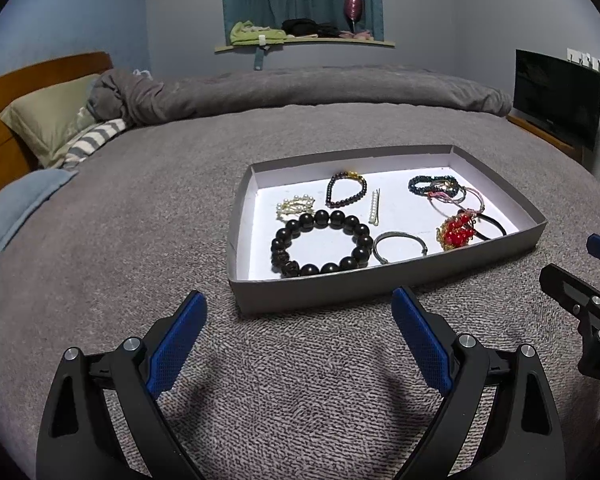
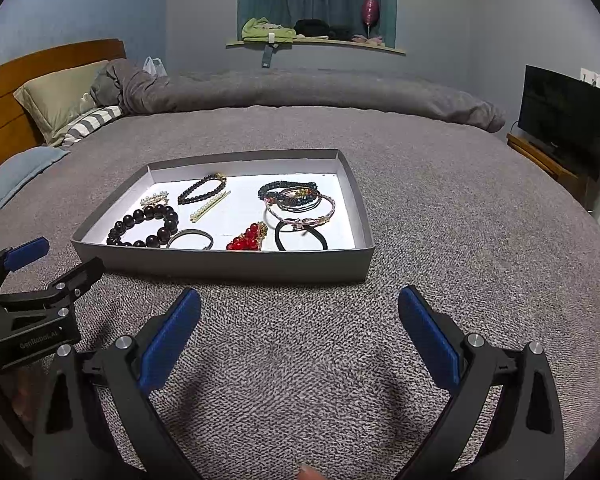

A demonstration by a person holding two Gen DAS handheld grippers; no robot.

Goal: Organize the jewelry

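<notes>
Jewelry (image 2: pixel 236 216) lies inside the tray (image 2: pixel 220 264) at twelve o'clock from both empty, wide-spread claws, left gripper (image 1: pixel 298 312) and right gripper (image 2: pixel 300 308), fitting sorting pending or finished.

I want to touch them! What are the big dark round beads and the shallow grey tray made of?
The big dark bead bracelet looks like polished wood or stone: the beads are glossy with small highlights, but the look cannot settle which. The shallow grey tray seems to be cardboard: thin matte walls, folded corners, white inside.
</notes>
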